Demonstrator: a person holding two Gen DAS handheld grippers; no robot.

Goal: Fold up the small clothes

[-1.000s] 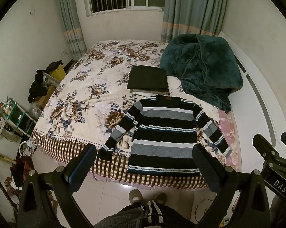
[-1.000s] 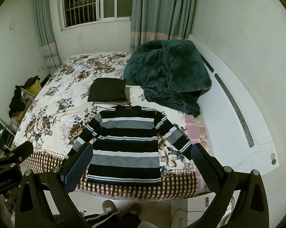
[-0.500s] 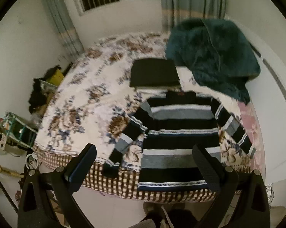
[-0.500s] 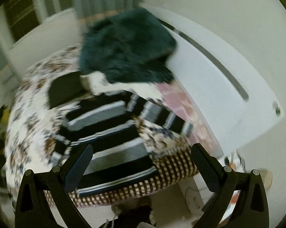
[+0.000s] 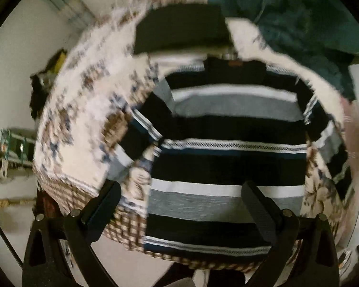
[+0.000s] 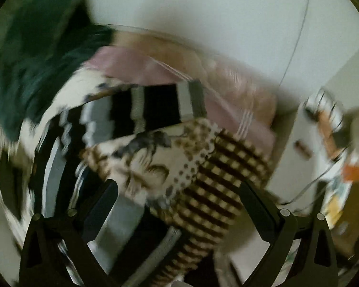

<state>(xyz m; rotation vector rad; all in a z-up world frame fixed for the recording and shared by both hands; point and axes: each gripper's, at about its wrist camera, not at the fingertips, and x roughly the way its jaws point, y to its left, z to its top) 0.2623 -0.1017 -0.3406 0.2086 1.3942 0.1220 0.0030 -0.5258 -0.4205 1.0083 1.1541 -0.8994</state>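
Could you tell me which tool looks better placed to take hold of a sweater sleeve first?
Probably the right tool: it is open and faces a sleeve on the bed. The left tool, also open, faces the sweater body.

Both views are motion-blurred, right wrist view worst. Striped sweater [image 6: 155, 110] smears there, w/ only one sleeve readable. Green blanket [image 5: 298, 16] is cut off by the frame top. Bedspread [image 5: 88, 100] florals are illegible smudges. Folded black item [image 5: 181, 30] has soft edges; type unclear. Bedside clutter [image 6: 332, 129] is unidentifiable.
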